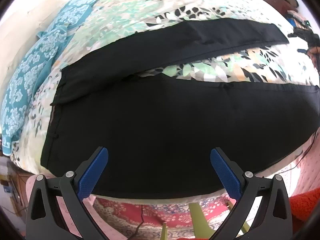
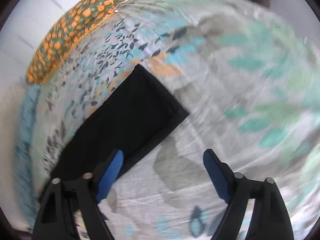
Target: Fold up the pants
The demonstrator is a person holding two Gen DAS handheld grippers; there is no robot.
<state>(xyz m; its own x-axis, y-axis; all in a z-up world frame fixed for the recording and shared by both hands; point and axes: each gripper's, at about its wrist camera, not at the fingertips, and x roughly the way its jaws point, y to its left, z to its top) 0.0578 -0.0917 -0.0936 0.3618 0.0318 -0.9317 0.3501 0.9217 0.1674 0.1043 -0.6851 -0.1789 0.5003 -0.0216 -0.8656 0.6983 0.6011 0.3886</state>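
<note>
Black pants (image 1: 160, 120) lie spread flat on a bed with a leaf-patterned sheet (image 1: 210, 70). Waist is at the left, the two legs run right and split apart. My left gripper (image 1: 159, 154) is open and empty, hovering over the near leg close to the bed's front edge. In the right wrist view, the end of one pant leg (image 2: 132, 110) lies flat on the sheet (image 2: 230, 90). My right gripper (image 2: 163, 156) is open and empty just above the sheet, its left finger over the leg's edge. That view is motion-blurred.
A teal patterned pillow (image 1: 38, 64) lies along the bed's left side. An orange-and-green patterned pillow (image 2: 70, 32) sits at the far end. A red patterned rug (image 1: 150, 214) covers the floor below the bed edge. The other gripper and hand (image 1: 308, 38) show at far right.
</note>
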